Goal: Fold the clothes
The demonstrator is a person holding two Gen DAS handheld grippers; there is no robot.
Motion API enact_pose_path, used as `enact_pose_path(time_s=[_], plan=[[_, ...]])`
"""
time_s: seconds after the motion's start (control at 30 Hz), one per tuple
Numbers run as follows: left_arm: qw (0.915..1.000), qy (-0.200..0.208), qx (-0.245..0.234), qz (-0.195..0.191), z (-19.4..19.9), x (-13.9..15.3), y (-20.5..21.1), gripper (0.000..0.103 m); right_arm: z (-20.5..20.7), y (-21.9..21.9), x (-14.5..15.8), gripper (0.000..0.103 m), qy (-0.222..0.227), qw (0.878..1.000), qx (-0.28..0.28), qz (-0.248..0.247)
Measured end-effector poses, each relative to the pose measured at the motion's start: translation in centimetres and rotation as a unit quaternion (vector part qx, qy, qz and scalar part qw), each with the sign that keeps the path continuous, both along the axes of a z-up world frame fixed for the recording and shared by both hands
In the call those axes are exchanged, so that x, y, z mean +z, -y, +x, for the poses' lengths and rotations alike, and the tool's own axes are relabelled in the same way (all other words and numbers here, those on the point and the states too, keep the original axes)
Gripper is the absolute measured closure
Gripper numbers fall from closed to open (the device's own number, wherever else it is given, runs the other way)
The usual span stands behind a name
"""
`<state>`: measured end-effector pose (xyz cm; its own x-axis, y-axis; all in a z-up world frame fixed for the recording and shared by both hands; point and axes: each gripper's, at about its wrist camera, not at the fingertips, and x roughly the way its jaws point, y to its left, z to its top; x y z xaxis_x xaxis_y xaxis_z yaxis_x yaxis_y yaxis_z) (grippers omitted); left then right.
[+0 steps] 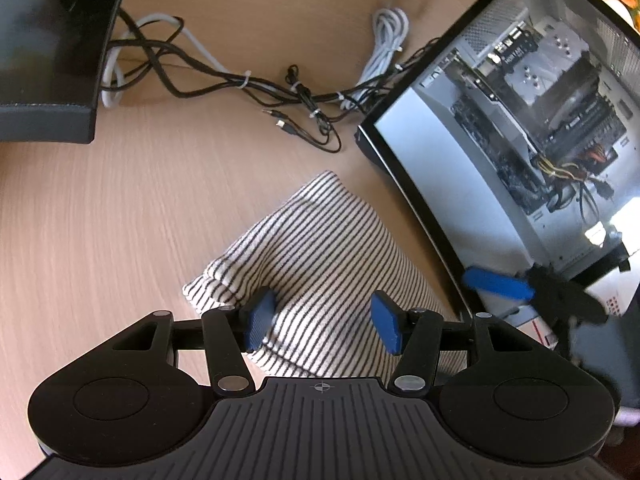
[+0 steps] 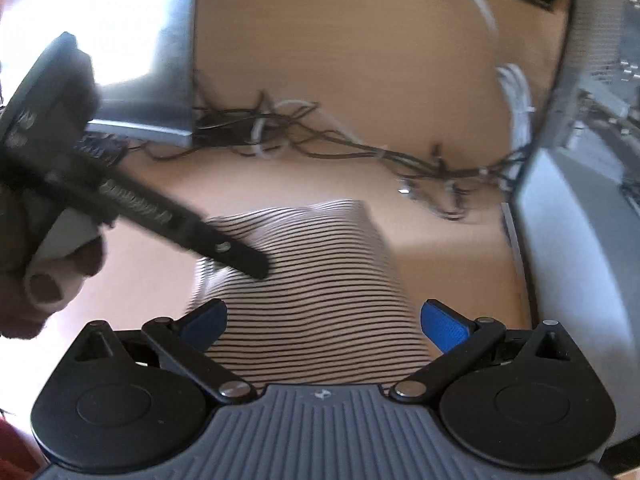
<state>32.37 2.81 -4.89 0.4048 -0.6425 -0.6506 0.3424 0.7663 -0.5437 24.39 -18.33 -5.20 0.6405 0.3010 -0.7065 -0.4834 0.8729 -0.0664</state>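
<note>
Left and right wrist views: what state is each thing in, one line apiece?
Striped garment: folded into a compact bundle, lying on the wooden table.
Left gripper: open, jaws straddling the garment's near part, not clamped.
Right gripper: open wide over the garment, nothing held.
Computer case: side open or transparent, insides visible.
Cables: loose and tangled on the table.

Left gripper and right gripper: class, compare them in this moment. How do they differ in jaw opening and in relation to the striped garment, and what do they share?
The left gripper has its jaws moderately apart, while the right gripper is spread wider. The left gripper's pads sit down against the striped garment, one nudging a bunched fold; the right gripper's pads flank the cloth's near end, contact unclear. Both have blue pads, are open and point at the same folded garment on the wooden table.
</note>
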Motion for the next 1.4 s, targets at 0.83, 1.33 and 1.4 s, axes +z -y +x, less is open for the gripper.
enact_pose_path(time_s=[0.83,1.33,1.4], plan=[[0.9998,0.007,0.019,-0.001,-0.3,-0.1,0.3,0.037,6.0,2.4,0.0,0.000,0.012,0.998,-0.062,-0.031],[0.9996,0.010,0.023,0.010,-0.4,0.0,0.7,0.034,9.8,-0.7,-2.3,0.000,0.046,0.996,-0.071,-0.039],[0.9996,0.017,0.018,0.016,-0.6,0.0,0.9,0.031,9.7,-0.4,-2.1,0.000,0.040,0.996,-0.078,-0.027]])
